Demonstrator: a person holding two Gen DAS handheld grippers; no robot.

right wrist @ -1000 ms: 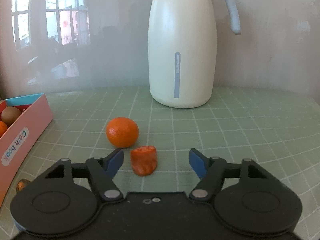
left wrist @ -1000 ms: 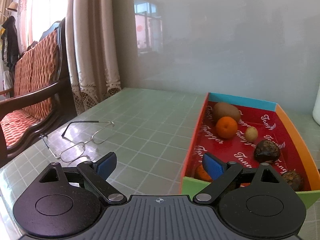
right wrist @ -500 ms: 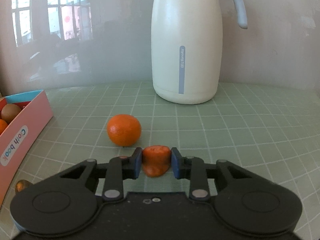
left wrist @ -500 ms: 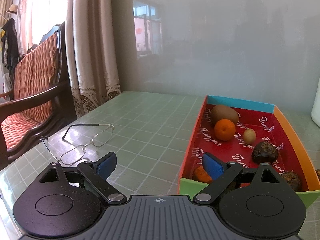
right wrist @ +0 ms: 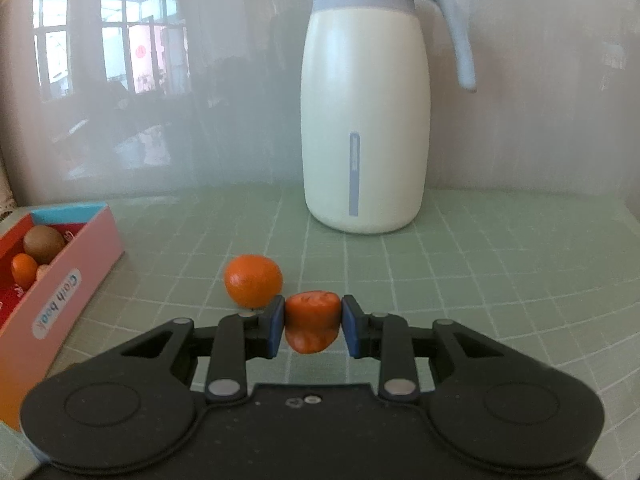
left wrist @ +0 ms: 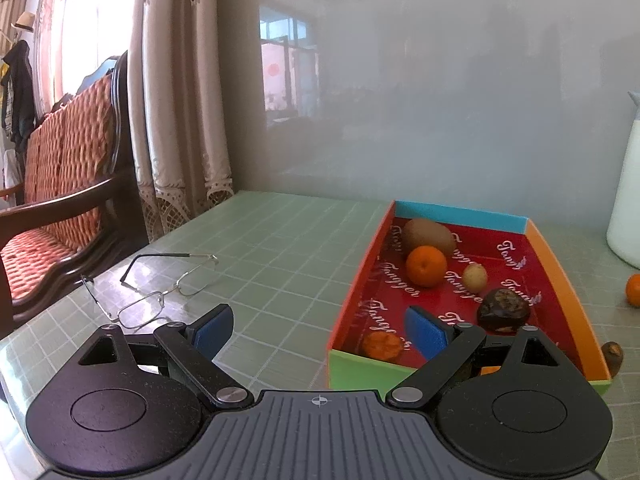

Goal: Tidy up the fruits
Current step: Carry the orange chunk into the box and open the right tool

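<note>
Pale green desk (right wrist: 500, 264) with white grid lines. Cream jug (right wrist: 364, 128), grey-blue lid, handle and stripe. Box (left wrist: 560, 264): red floor with white script, blue far wall, orange sides, green near wall, pink outside. Orange tangerine (right wrist: 253, 285) at 10 o'clock of darker orange piece (right wrist: 311, 322). Blue pads (right wrist: 277, 326) on black jaws.

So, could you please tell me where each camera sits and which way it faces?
Left wrist: sits on the left tool, looking forward over the table at glasses and the fruit box; its open blue pads and black linkage show.
Right wrist: sits on the right tool, facing the white jug; its pads are shut on an orange fruit piece, a tangerine just beyond.
Shared: both views show the box, the kiwi inside it, the jug and the loose tangerine.
</note>
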